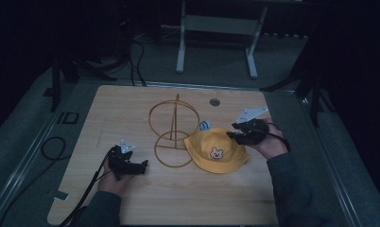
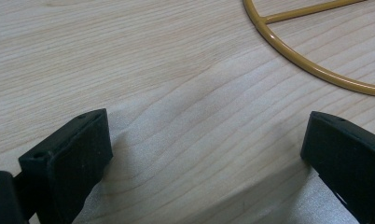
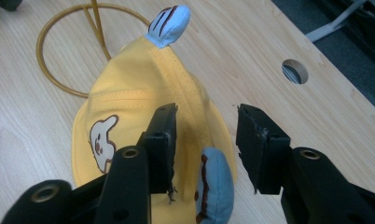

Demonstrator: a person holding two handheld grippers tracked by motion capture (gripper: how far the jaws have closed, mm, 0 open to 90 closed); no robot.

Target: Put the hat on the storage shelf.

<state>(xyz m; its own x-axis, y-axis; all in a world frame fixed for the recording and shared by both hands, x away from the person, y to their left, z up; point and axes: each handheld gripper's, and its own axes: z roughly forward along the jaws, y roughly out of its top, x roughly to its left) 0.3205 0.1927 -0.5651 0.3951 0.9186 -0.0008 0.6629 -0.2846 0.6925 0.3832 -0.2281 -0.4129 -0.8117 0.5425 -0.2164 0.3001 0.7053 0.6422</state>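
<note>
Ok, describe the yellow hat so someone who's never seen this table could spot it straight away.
Look at the wooden table and find the gold wire stand near its middle. The hat lies flat just to the right of the stand's base ring, by the right gripper. It is the one soft, bright yellow thing there, with a small white animal face on the front and two pale blue ears.

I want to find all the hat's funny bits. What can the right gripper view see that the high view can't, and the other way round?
Right gripper view alone: a second blue ear near the jaws, and the stripes on the blue ear at the far side.

High view alone: the wire stand's upright ring, both hands, the left gripper and the floor around the table.

Both: the yellow hat with its animal face, the stand's base ring, the table's round hole, and the right gripper, open by the hat.
</note>
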